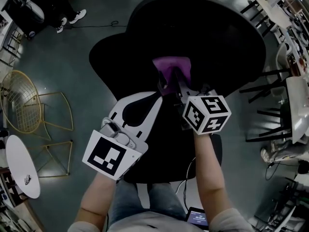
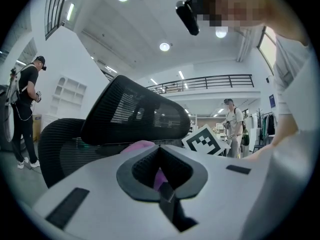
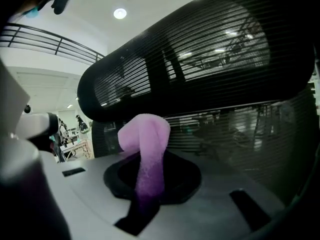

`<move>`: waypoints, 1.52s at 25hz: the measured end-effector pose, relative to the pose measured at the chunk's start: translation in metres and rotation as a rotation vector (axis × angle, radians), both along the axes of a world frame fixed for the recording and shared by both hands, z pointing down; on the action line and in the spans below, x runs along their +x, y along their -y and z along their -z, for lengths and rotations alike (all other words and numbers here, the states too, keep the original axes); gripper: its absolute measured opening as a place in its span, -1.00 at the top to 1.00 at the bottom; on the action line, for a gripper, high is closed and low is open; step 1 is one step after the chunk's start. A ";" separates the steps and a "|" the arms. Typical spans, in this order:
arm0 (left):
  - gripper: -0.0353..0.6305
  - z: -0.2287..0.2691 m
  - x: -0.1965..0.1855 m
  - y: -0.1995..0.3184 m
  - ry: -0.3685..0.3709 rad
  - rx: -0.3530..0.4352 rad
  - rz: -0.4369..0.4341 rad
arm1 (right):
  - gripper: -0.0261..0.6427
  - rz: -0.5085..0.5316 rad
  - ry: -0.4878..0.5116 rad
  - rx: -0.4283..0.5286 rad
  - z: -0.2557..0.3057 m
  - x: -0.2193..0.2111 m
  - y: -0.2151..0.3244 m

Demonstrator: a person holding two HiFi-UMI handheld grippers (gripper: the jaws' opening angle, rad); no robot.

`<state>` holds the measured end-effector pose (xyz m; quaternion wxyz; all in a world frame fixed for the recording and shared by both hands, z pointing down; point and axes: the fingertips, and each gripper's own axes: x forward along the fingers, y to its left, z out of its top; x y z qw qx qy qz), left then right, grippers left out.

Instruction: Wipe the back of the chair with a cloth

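A black mesh office chair stands in front of me, seen from above in the head view. Its curved back fills the right gripper view. My right gripper is shut on a purple cloth, which lies against the top of the chair's back. The cloth rises from between the jaws of the right gripper. My left gripper sits just left of it, shut with nothing gripped. In the left gripper view the left gripper faces the chair back, with a bit of the cloth behind its tip.
A gold wire chair and a white round table stand at the left. White tables and dark chair legs crowd the right edge. One person stands at the far left, another further off to the right.
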<state>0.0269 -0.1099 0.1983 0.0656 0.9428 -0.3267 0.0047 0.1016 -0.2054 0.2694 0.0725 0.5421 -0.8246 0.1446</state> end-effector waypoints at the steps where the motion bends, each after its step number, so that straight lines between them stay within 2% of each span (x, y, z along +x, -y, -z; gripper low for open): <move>1: 0.86 0.000 0.004 -0.001 -0.001 0.000 0.002 | 0.77 -0.001 -0.001 0.000 0.000 0.005 -0.001; 17: 0.86 0.000 0.057 -0.006 0.005 0.003 0.009 | 0.77 -0.011 0.001 0.009 0.001 0.061 -0.008; 30: 0.86 -0.003 0.103 -0.012 -0.004 0.000 -0.043 | 0.77 -0.106 -0.001 0.010 -0.002 0.130 -0.022; 34: 0.86 0.002 0.117 -0.013 -0.030 0.034 -0.056 | 0.77 -0.147 0.001 0.003 -0.004 0.155 -0.027; 38: 0.86 -0.001 0.130 -0.017 -0.013 0.015 -0.074 | 0.77 -0.189 0.003 -0.001 -0.005 0.180 -0.032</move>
